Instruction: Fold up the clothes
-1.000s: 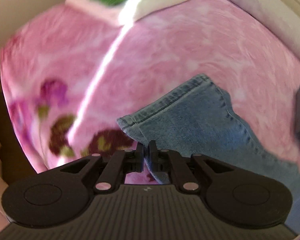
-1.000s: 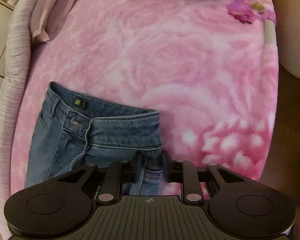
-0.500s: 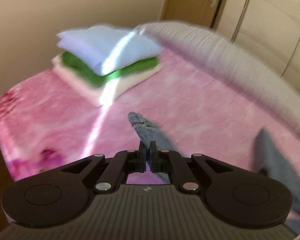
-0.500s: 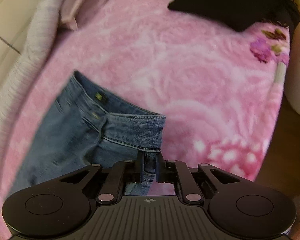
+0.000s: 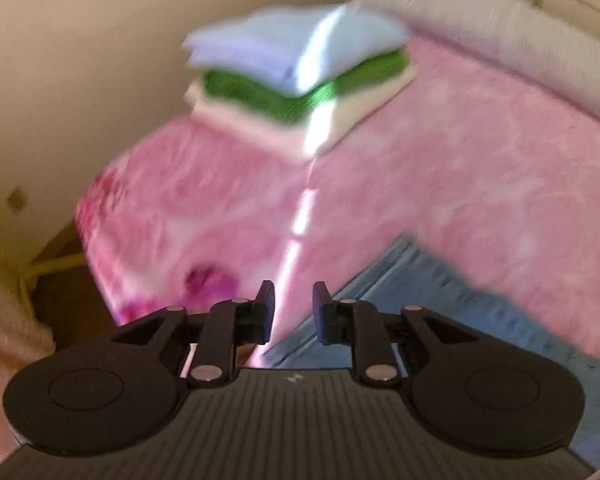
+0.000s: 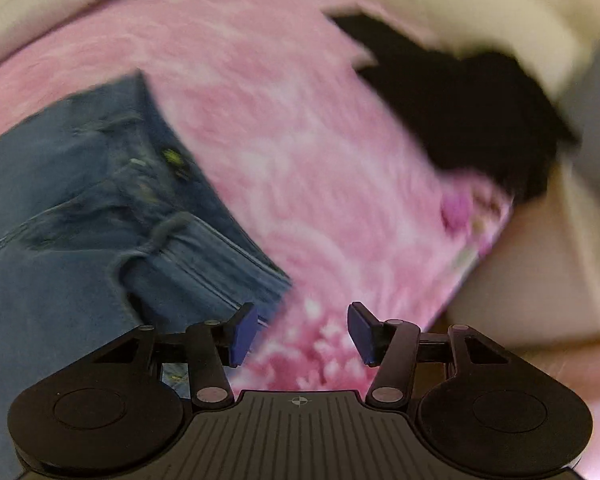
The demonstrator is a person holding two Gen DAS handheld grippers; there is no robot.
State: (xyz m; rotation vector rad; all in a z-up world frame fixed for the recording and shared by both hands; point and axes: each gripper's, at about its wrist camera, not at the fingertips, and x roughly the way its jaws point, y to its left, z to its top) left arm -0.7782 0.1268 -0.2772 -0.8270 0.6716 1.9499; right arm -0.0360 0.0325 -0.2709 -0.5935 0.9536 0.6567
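Note:
A pair of blue jeans (image 6: 68, 208) lies on the pink floral blanket (image 6: 308, 168). Its waistband with a small yellow-green label faces up in the right wrist view. My right gripper (image 6: 302, 330) hovers just past the waistband's corner, its jaws opening, with only blanket between them. In the left wrist view a jeans leg end (image 5: 440, 300) lies to the lower right. My left gripper (image 5: 294, 304) is above its edge, jaws opening, nothing between the pads. Both views are blurred.
A stack of folded clothes (image 5: 300, 88), light blue over green over cream, sits at the blanket's far corner. A black garment (image 6: 472, 108) lies at the far right. A pale padded bed rim (image 5: 520, 40) runs behind. The blanket's edge drops to brown floor (image 5: 72, 296).
Both grippers were shut on the jeans and have let go and opened. Both have lifted and rolled; the jeans now lie loose on the blanket.

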